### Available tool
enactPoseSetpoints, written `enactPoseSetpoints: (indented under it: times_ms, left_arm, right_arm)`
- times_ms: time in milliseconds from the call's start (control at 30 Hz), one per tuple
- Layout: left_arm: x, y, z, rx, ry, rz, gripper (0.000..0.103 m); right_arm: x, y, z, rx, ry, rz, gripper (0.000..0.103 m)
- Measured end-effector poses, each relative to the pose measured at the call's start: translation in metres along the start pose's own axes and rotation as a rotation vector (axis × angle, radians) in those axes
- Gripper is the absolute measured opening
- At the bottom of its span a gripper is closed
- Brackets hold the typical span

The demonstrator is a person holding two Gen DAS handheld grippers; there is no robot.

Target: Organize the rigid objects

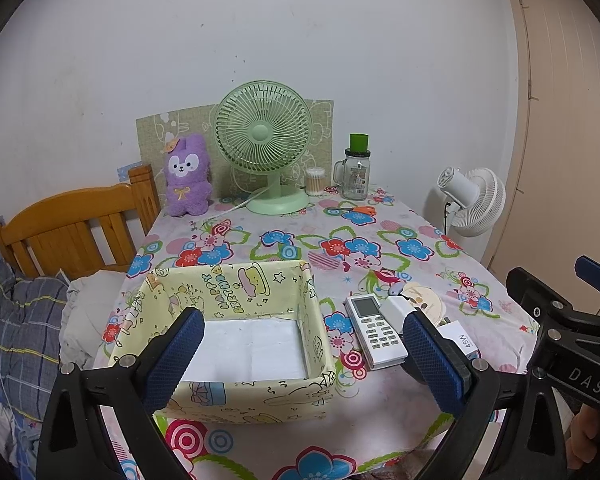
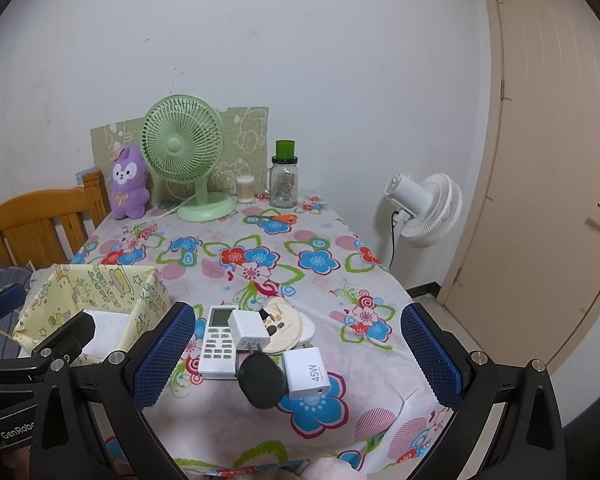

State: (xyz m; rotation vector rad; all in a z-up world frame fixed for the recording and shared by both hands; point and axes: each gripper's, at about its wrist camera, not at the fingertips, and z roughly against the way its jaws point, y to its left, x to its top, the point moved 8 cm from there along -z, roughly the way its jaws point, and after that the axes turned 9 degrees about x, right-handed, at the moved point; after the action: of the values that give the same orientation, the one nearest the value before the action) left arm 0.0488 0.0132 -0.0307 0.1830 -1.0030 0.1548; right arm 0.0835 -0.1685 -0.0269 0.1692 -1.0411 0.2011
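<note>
Fingers [image 2: 428,356] wide, remote [image 2: 218,342] btwn, untouched

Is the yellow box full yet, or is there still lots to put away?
Nothing is put away yet: the box shows only its white floor. Both grippers, left and right, are open and hold nothing. Still waiting beside the box are the remote, two white chargers, a black item and a round disc. So the job has hardly begun.
</note>
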Motion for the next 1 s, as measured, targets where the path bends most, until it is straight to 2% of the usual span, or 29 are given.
enactPoseSetpoints:
  times_ms: [1000]
  left_arm:
    - [-0.0066,-0.0074,-0.0045,-0.008,0.015,-0.001,0.100]
  right_arm:
    - [0.0000,-0.0030,-0.0088,-0.001,0.015,0.008,0.101]
